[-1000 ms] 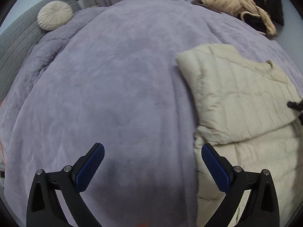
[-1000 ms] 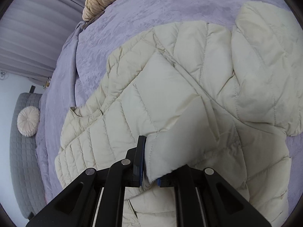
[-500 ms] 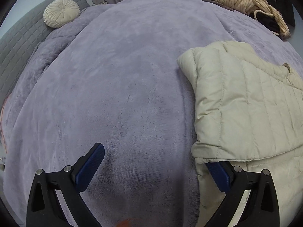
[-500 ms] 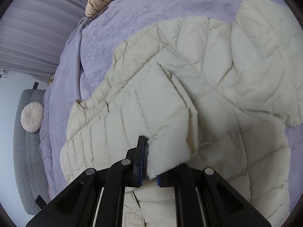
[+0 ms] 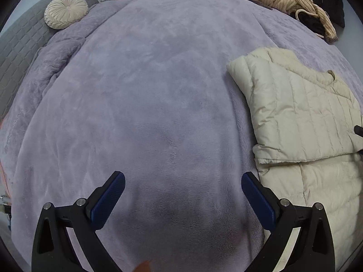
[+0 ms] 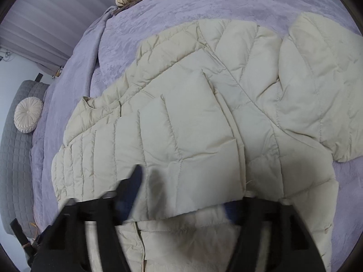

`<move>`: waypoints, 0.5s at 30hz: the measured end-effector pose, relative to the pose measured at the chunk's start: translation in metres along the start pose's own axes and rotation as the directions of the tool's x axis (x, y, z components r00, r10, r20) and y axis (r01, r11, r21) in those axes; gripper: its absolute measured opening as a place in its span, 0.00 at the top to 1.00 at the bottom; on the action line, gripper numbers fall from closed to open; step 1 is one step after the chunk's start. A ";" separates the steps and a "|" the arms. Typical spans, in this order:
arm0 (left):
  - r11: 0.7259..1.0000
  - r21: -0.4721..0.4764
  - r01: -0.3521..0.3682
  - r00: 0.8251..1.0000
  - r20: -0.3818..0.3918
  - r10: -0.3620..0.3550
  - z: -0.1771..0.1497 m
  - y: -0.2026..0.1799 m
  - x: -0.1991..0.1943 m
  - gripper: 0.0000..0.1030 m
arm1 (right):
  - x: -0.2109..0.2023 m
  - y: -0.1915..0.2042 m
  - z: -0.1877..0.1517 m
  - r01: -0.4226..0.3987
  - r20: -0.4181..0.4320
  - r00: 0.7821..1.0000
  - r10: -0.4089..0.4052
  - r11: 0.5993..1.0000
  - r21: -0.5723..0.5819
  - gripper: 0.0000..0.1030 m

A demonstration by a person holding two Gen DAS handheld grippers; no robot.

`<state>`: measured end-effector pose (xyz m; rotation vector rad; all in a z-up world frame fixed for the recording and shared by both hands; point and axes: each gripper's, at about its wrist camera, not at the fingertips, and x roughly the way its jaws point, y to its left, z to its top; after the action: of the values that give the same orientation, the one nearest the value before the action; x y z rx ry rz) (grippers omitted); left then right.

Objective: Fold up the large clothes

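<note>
A cream quilted puffer jacket (image 6: pixel 204 124) lies on the purple blanket (image 5: pixel 147 102). One sleeve is folded across its body, and the cuff edge lies just in front of my right gripper (image 6: pixel 181 195). The right gripper is open, with its fingers spread either side of the cuff and blurred by motion. In the left wrist view the jacket (image 5: pixel 295 117) lies at the right. My left gripper (image 5: pixel 181 195) is open and empty over bare blanket, left of the jacket's edge.
A round cream cushion (image 5: pixel 65 11) rests against a grey quilted headboard (image 5: pixel 15 45) at the far left. A pile of tan and black clothes (image 5: pixel 295 0) lies at the far right of the bed. Curtains (image 6: pixel 45 11) hang behind.
My right gripper carried the sleeve across the jacket, then opened and let the cuff go. The left gripper stayed open over the blanket, its view shifting slightly.
</note>
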<state>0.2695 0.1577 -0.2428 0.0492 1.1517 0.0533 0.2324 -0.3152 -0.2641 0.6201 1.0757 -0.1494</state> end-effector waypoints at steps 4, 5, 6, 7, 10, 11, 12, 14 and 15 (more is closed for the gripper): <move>1.000 -0.019 -0.006 0.999 0.049 0.007 0.015 -0.012 -0.012 0.00 | -0.021 -0.003 -0.003 0.078 0.013 0.997 -0.077 0.997 -0.018 0.11; 1.000 -0.014 -0.004 0.998 0.058 0.005 0.020 -0.019 -0.013 0.00 | -0.026 -0.009 -0.003 0.081 0.009 0.997 -0.081 0.997 0.003 0.11; 1.000 -0.009 -0.003 0.998 0.067 0.004 0.023 -0.026 -0.015 0.00 | -0.031 -0.016 -0.004 0.084 0.006 0.996 -0.084 0.996 0.025 0.11; 1.000 -0.005 0.001 0.997 0.076 -0.001 0.027 -0.033 -0.017 0.00 | -0.037 -0.023 -0.006 0.084 0.009 0.996 -0.085 0.996 0.042 0.11; 1.000 0.011 0.007 0.995 0.095 -0.008 0.036 -0.057 -0.018 0.00 | -0.053 -0.039 -0.010 0.083 0.015 0.996 -0.084 0.994 0.075 0.11; 1.000 0.017 0.003 0.996 0.091 -0.004 0.039 -0.064 -0.015 0.00 | -0.056 -0.043 -0.011 0.072 0.014 0.997 -0.073 0.994 0.085 0.11; 1.000 0.021 0.002 0.996 0.084 -0.004 0.040 -0.072 -0.010 0.00 | -0.057 -0.046 -0.012 0.052 0.011 0.999 -0.053 0.994 0.094 0.12; 1.000 0.021 -0.008 0.998 0.069 0.007 0.042 -0.081 0.003 0.00 | -0.056 -0.049 -0.011 0.013 0.004 1.000 -0.013 0.994 0.104 0.15; 0.999 0.020 -0.029 0.998 0.060 0.027 0.042 -0.086 0.010 0.00 | -0.054 -0.049 -0.010 -0.008 -0.003 1.000 0.008 0.994 0.111 0.22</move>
<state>0.3136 0.0724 -0.2408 0.0854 1.0918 0.0640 0.1785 -0.3595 -0.2412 0.7251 1.0728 -0.2023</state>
